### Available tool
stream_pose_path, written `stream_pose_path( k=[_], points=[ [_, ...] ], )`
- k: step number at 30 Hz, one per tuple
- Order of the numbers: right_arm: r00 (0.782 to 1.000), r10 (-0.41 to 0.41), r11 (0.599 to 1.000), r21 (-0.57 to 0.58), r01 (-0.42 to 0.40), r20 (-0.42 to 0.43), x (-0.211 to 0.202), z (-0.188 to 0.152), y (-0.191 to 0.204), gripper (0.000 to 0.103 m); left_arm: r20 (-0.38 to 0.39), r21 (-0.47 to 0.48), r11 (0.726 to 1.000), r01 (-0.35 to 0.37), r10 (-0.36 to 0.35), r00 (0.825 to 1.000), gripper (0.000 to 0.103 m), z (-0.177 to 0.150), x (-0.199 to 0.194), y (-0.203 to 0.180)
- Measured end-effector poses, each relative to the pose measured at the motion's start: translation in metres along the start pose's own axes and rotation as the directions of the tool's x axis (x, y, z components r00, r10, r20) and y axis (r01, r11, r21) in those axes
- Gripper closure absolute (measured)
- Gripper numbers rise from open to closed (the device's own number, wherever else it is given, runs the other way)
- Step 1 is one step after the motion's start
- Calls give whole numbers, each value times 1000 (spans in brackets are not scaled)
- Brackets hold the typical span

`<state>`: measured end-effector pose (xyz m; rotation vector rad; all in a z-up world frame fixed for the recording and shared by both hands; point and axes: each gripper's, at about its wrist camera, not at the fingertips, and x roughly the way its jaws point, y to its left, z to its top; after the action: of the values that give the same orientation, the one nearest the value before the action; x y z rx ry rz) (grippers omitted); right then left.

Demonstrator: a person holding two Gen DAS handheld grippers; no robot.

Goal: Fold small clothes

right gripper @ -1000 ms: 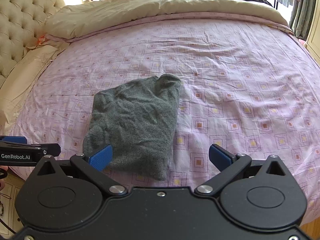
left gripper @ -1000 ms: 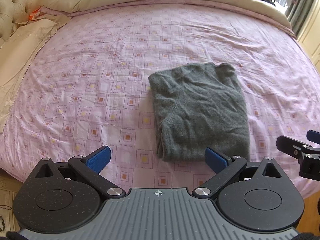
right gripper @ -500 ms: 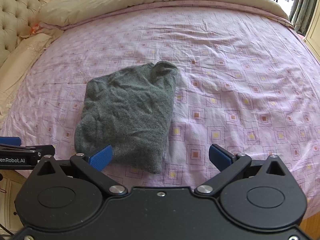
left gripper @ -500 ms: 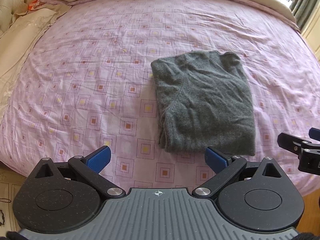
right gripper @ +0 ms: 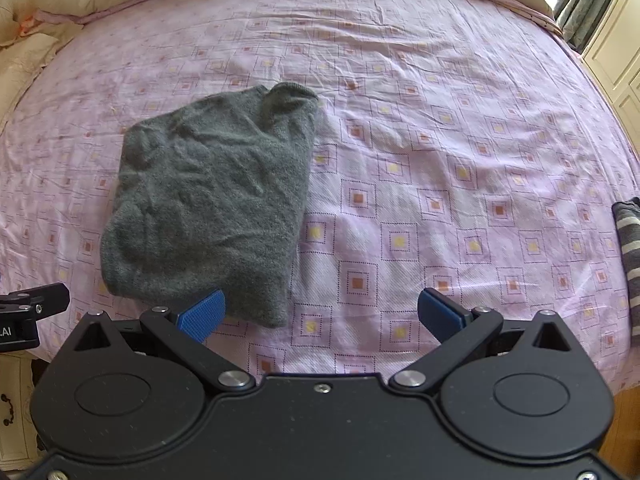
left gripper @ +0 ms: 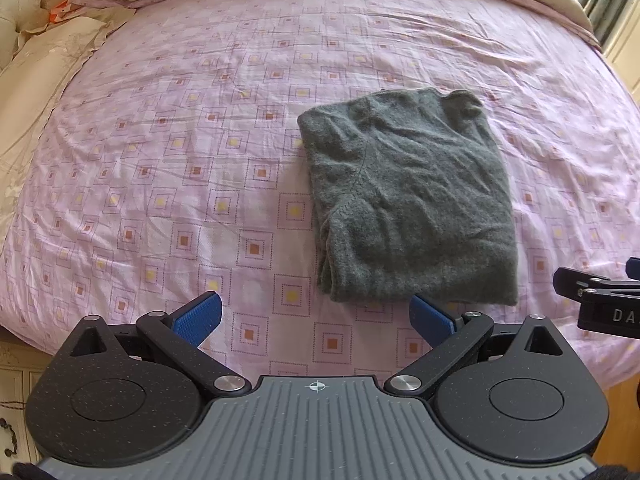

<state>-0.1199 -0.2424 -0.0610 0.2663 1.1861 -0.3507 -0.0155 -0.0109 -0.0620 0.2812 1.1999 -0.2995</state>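
Item: grey sweater [left gripper: 408, 196], lying on your pink bedsheet [left gripper: 180, 168] as a compact, wrinkled rectangle, apparently already folded. Left gripper [left gripper: 316, 316] and right gripper [right gripper: 320, 312]: spread wide, empty, at its near edge. Outstanding, likely: a striped garment [right gripper: 630, 252] at the right edge.

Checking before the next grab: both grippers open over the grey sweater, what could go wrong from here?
1. The grey sweater lies in several layers; at its near edge the left gripper might pinch only the top ply and undo the fold.
2. The right gripper is offset toward the near right corner, so an uneven lift may skew it.
3. The pink sheet is wrinkled and could get caught in a low pinch.
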Motion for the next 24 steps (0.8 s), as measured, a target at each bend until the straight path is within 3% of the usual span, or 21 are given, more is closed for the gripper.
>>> stream_pose_path(
  k=[24],
  points=[
    [1000, -2, 1000, 4, 2, -5, -1, 0, 1, 1, -31, -13, 1000, -16, 15, 999, 2, -5, 9, 8]
  ],
)
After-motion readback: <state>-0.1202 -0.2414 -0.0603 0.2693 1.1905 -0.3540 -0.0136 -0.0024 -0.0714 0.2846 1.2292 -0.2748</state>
